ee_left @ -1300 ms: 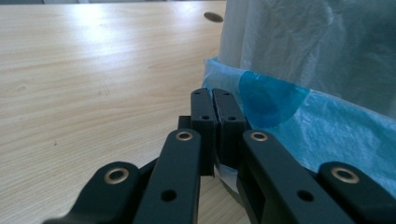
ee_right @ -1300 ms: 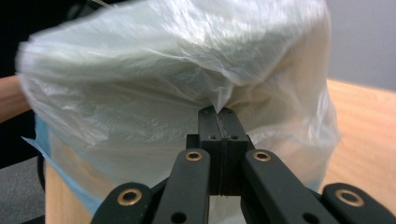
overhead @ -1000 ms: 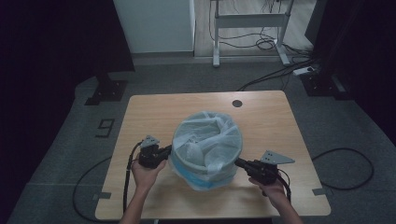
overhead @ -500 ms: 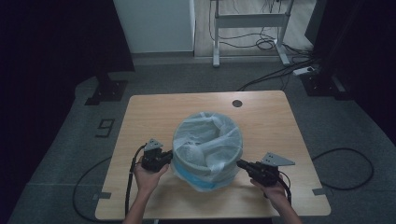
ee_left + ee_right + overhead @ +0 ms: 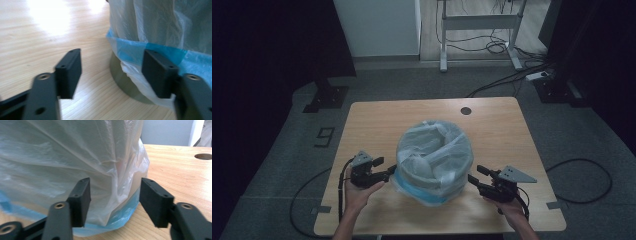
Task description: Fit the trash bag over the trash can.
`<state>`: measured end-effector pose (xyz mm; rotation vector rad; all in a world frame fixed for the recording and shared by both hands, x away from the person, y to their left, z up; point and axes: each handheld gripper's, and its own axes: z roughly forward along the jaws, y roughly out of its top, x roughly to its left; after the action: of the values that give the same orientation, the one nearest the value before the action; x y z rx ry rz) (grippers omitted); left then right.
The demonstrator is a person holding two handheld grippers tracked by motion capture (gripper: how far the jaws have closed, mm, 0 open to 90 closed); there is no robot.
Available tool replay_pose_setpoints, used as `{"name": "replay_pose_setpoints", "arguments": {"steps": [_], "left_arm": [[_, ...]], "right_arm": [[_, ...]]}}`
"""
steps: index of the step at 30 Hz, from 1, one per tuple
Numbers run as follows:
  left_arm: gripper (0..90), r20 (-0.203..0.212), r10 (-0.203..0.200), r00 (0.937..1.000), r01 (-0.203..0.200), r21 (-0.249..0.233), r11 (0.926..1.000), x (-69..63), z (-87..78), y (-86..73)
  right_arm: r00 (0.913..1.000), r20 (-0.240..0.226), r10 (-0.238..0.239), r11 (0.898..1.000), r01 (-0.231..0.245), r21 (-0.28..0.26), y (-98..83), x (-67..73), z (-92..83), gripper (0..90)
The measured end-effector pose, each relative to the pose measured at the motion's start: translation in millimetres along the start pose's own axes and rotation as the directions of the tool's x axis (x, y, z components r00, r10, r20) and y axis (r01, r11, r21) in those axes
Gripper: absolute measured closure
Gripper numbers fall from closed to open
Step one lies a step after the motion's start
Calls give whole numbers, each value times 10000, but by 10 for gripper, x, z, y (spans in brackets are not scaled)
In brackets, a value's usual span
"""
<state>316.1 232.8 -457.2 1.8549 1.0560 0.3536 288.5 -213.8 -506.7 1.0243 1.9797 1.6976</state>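
The high view takes in the whole table [image 5: 377,117], with the bin [image 5: 434,160] standing near its front edge between the two hands, lined with a pale plastic bag [image 5: 432,150] whose blue hem hangs down the outside. The left gripper view adds what is lost from above: the bin's olive-grey wall [image 5: 125,83] showing below the blue hem [image 5: 162,51] (the bag stops short of the tabletop there). The right gripper view shows the bag [image 5: 75,157] bulging out just beyond the jaws.

The left gripper [image 5: 384,172] has just been opening; its jaws stand apart beside the bin's base, nothing pinched between them. The right gripper [image 5: 474,177] has likewise just been opening, its jaws spread around a fold of bag without pressing it.
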Motion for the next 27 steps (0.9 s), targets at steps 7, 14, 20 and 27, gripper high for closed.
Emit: {"name": "replay_pose_setpoints", "arguments": {"steps": [7,14,20,27], "left_arm": [[124,786,382,9962,-355,-351,9988,70,-181,6],[141,800,915,9926,-857,-732,9936,11,-247,163],[149,1453,1129,9829,-956,-1212,9880,-19,-324,355],[202,2297,1764,9571,-1398,-1672,9760,-67,-324,589]], "right_arm": [[9998,-26,206,9997,-206,-97,-62,-14,-96,378],[9996,11,295,9996,-295,-46,-83,-21,-141,378],[9994,51,357,9993,-356,-78,-101,-30,-196,380],[9992,-22,397,9992,-398,-102,-122,-35,-226,386]]}}
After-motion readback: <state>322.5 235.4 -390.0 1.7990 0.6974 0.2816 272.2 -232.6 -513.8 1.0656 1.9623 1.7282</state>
